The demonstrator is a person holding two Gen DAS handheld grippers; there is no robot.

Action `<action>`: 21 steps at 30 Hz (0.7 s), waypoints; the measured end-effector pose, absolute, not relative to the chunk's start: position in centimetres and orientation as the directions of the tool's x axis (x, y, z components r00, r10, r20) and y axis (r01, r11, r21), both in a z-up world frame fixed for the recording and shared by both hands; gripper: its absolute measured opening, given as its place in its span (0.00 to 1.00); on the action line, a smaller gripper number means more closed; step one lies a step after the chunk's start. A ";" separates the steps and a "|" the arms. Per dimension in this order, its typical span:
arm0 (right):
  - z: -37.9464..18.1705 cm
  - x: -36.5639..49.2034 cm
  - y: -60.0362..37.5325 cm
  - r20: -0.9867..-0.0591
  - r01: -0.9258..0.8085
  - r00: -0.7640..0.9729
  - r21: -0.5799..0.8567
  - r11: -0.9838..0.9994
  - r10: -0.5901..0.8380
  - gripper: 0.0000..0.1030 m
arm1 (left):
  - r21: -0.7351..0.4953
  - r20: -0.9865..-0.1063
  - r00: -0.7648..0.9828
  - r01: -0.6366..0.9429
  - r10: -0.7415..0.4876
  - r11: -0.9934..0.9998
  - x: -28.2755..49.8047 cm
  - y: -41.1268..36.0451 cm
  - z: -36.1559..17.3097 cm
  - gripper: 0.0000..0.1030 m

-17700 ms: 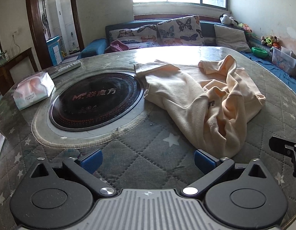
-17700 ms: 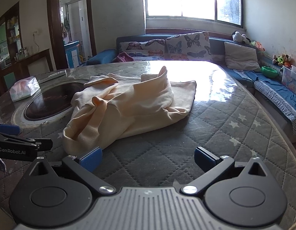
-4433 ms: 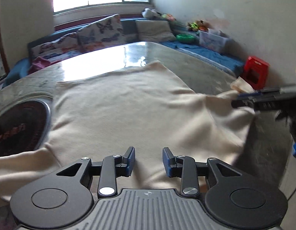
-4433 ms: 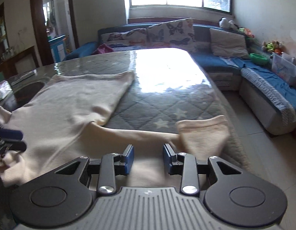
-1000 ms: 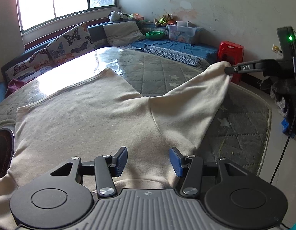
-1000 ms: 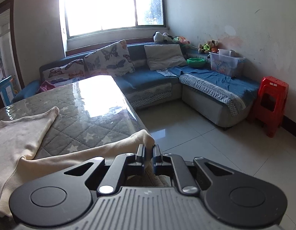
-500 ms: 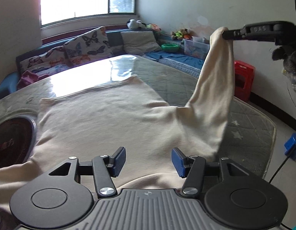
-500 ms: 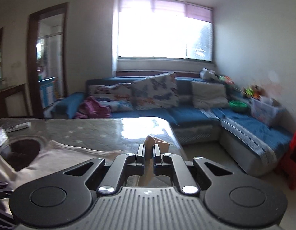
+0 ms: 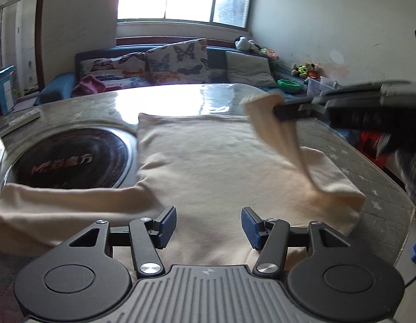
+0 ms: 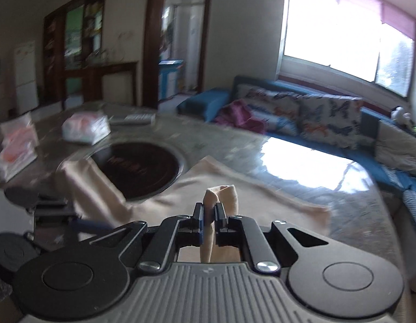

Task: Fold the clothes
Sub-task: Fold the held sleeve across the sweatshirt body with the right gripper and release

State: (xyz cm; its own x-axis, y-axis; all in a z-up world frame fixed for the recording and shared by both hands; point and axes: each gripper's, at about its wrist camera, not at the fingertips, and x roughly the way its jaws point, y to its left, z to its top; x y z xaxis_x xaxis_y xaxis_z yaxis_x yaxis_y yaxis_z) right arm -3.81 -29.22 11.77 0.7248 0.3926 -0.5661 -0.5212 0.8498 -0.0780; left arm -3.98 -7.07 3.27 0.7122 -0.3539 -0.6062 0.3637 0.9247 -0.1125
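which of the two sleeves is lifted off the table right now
The right sleeve, pinched in the right gripper; the left sleeve lies flat beside the cooktop.

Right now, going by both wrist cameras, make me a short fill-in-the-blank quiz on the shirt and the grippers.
1. The right gripper is shut on the shirt's ____.
2. The left gripper hovers over the shirt with jaws ____.
3. The other sleeve lies flat toward the round black ____.

Answers: sleeve; open; cooktop
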 end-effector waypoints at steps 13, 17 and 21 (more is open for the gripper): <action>9.0 -6.4 -29.4 -0.647 -0.589 0.639 -0.062 0.806 0.417 0.32 | -0.110 -0.605 0.720 0.346 -0.338 0.932 -4.1 -7.0 3.5 0.55; 8.2 -7.7 -32.9 -0.664 -0.509 0.674 -0.101 0.855 0.323 0.42 | -0.092 -0.605 0.719 0.364 -0.342 0.927 -3.6 -8.0 3.5 0.54; 7.2 -9.0 -36.4 -0.680 -0.427 0.697 -0.138 0.893 0.228 0.47 | -0.071 -0.617 0.715 0.366 -0.329 0.928 -3.0 -8.6 3.2 0.50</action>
State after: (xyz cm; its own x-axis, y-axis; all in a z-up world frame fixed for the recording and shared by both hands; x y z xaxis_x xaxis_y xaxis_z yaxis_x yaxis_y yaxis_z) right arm -9.04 -36.41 7.22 0.6968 0.2278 -0.6802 -0.4272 0.8935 -0.1384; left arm -2.97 -8.60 3.22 0.7152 -0.3289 -0.6167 0.3655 0.9281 -0.0711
